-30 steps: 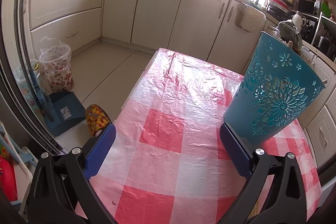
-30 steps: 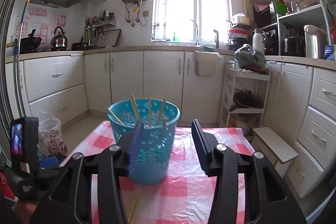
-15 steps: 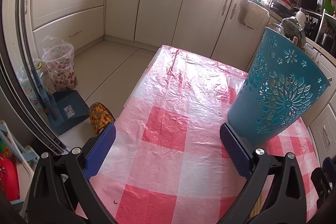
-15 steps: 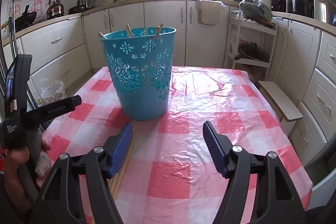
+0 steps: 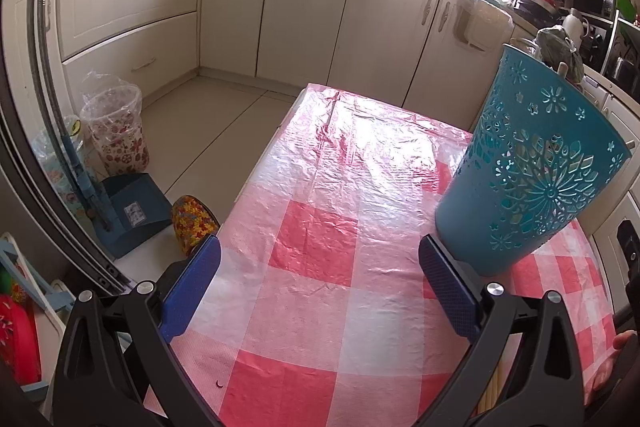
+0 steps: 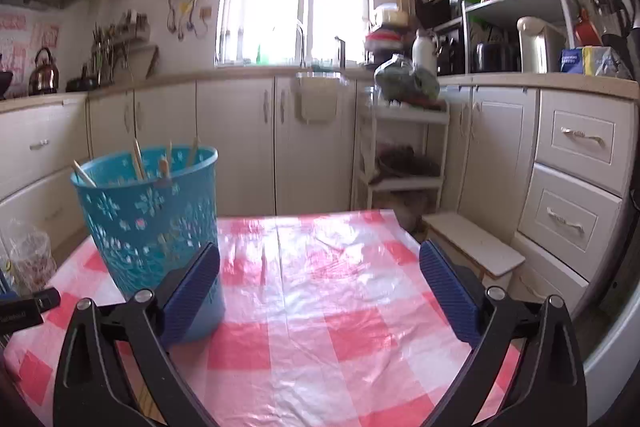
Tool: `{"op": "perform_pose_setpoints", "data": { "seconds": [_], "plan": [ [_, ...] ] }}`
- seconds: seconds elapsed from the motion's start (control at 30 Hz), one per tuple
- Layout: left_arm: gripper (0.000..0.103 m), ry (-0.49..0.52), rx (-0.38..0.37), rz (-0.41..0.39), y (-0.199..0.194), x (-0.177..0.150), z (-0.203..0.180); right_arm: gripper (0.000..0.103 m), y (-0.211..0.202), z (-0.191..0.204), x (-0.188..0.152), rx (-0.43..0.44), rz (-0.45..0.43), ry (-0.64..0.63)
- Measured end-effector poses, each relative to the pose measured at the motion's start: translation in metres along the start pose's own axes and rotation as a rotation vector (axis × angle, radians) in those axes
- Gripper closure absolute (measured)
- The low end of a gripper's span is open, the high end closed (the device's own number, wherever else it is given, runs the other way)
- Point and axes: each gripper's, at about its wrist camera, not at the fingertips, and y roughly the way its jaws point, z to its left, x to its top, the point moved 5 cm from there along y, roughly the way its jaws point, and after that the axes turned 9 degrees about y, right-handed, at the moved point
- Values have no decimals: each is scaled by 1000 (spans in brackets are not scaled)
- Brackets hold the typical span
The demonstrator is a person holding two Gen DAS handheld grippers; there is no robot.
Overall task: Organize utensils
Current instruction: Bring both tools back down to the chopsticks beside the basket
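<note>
A teal perforated basket (image 5: 532,171) stands upright on the checked table, with several wooden chopsticks (image 6: 138,159) leaning inside it. In the right wrist view the basket (image 6: 148,215) sits to the left, partly behind the left finger. My right gripper (image 6: 320,253) hangs low over the cloth; its jaws are opening wide and nothing is between them. My left gripper (image 5: 319,251) is open and empty, its right finger just in front of the basket's base. Loose chopsticks (image 5: 494,387) lie on the cloth behind its right arm.
The table (image 6: 320,307) wears a pink-and-white checked plastic cloth. Left of it on the floor are a lined bin (image 5: 116,131), a blue dustpan (image 5: 128,211) and a patterned slipper (image 5: 192,223). A white rack (image 6: 400,155) and a step stool (image 6: 472,243) stand to the right.
The right gripper's jaws spread much wider while it sank from basket-rim height to low over the table, right of the basket. The left gripper stayed where it was.
</note>
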Motion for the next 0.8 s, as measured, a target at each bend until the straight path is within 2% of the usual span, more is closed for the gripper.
{"op": "perform_pose_setpoints", "data": {
  "seconds": [0.17, 0.23, 0.33, 0.5, 0.57, 0.63, 0.73, 0.8],
  "plan": [
    [8, 5, 3, -2, 0, 0, -2, 7, -2, 2, -4, -47, 17, -24],
    [8, 2, 2, -2, 0, 0, -1, 7, 3, 1, -8, 28, 72, -8],
    [8, 3, 2, -2, 0, 0, -1, 7, 0, 1, -12, 54, 127, -18],
    [8, 12, 14, 4, 0, -1, -2, 7, -42, 19, -11, 165, 105, -75],
    [8, 13, 21, 11, 1, -1, -2, 7, -48, 24, -21, 211, 185, -84],
    [8, 13, 33, 26, 3, -2, -1, 7, -42, 29, -40, 198, 310, -132],
    [8, 27, 54, 53, 6, -3, -2, 7, -38, 32, -59, 210, 429, -156],
    [8, 42, 56, 60, 7, -4, -5, 7, -42, 36, -65, 229, 458, -173]
  ]
}}
